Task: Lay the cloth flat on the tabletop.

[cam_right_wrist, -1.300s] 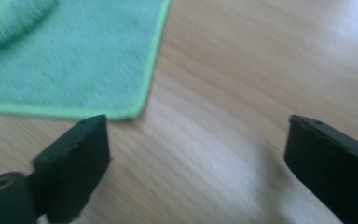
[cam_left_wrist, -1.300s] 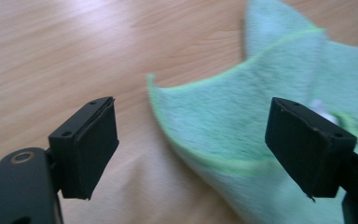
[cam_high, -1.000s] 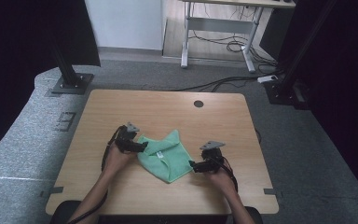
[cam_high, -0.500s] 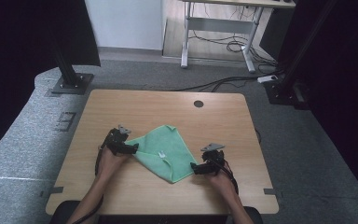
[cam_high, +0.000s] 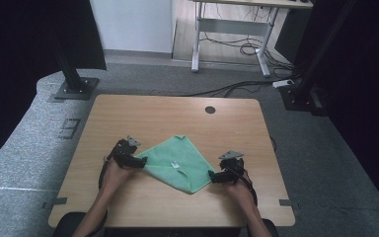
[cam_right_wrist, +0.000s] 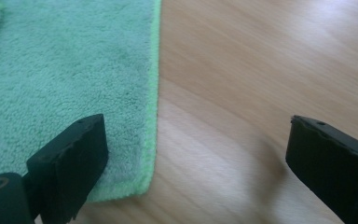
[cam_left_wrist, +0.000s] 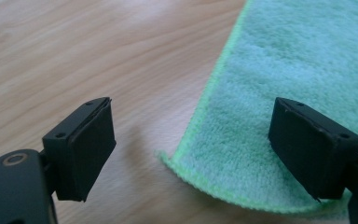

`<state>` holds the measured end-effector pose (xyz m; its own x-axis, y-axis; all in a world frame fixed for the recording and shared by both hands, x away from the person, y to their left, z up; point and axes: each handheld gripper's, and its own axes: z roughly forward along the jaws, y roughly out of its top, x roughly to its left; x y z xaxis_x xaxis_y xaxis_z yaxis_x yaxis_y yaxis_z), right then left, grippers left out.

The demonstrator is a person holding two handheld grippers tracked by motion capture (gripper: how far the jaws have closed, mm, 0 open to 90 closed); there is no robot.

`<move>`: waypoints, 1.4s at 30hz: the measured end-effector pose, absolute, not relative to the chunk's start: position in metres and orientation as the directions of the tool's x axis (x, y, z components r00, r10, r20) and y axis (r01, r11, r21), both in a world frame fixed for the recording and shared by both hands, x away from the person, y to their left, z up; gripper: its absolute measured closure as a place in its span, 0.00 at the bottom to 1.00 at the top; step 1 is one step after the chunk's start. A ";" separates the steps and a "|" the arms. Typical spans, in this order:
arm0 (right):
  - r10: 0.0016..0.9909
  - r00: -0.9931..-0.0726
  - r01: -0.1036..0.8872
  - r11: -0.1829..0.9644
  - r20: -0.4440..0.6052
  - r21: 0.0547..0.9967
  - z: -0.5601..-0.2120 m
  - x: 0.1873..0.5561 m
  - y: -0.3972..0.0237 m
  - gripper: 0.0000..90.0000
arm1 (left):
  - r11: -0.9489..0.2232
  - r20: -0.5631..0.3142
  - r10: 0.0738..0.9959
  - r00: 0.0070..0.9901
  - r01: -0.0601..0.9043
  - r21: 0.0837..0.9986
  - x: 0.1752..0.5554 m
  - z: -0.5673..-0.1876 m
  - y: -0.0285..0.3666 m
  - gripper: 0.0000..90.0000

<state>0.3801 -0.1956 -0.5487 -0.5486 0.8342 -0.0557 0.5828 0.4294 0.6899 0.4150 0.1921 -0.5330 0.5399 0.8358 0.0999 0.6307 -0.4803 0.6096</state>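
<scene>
A: Status on the cloth?

B: Green cloth (cam_high: 177,163) lies spread flat on the table (cam_high: 143,113), set as a diamond, nearer the person's edge than the far edge. Small white tag near its middle. One corner points at the grommet hole (cam_high: 210,109) on the far side, well apart from it.

A: Left gripper?

B: Left gripper (cam_high: 140,161) sits at the cloth's left corner. Jaws spread wide. In the left gripper view (cam_left_wrist: 191,154) the corner of the cloth lies between them, green hem slightly curled up off the wood. One jaw hangs over the cloth, the other over bare table. No pad pressing on the fabric.

A: Right one?

B: Right gripper (cam_high: 212,176) at the cloth's right corner, just beside the hem. Jaws have just been opening and now stand wide apart. Right gripper view (cam_right_wrist: 196,163): one jaw over the cloth's edge, the other over bare wood, the hem running between them. Nothing pinched.

A: Cloth held anywhere?

B: No. It rests on the table on its own. Both hands low, forearms coming in from the near edge, one each side of the cloth.
</scene>
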 end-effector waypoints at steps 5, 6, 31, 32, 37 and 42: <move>0.860 -0.508 0.601 0.396 -0.050 0.695 -0.549 0.387 -0.209 0.07 | -0.498 0.020 0.798 0.603 0.639 0.586 0.405 -0.535 0.180 0.17; 0.865 -0.499 0.605 0.391 -0.051 0.693 -0.549 0.389 -0.213 0.09 | -0.510 0.015 0.786 0.619 0.633 0.582 0.402 -0.535 0.177 0.17; 0.612 -0.789 0.494 0.589 0.046 0.640 -0.524 0.381 -0.112 0.90 | -0.442 -0.011 0.809 0.588 0.620 0.648 0.407 -0.543 0.177 0.16; 0.612 -0.789 0.487 0.576 0.049 0.656 -0.520 0.378 -0.116 0.91 | -0.441 -0.011 0.809 0.587 0.620 0.648 0.407 -0.543 0.176 0.16; 0.581 -0.807 0.460 0.501 0.109 0.734 -0.496 0.350 -0.135 0.89 | -0.438 -0.011 0.813 0.582 0.624 0.647 0.406 -0.543 0.176 0.16; 0.483 -0.858 0.438 0.514 0.173 0.738 -0.493 0.310 -0.136 0.75 | -0.449 -0.014 0.807 0.590 0.628 0.636 0.406 -0.541 0.177 0.16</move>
<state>0.3103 -0.1357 -0.4927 -0.8585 0.4827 0.1733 0.4378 0.5138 0.7378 0.4059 0.1774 -0.5412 0.5901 0.8072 -0.0137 0.6284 -0.4486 0.6355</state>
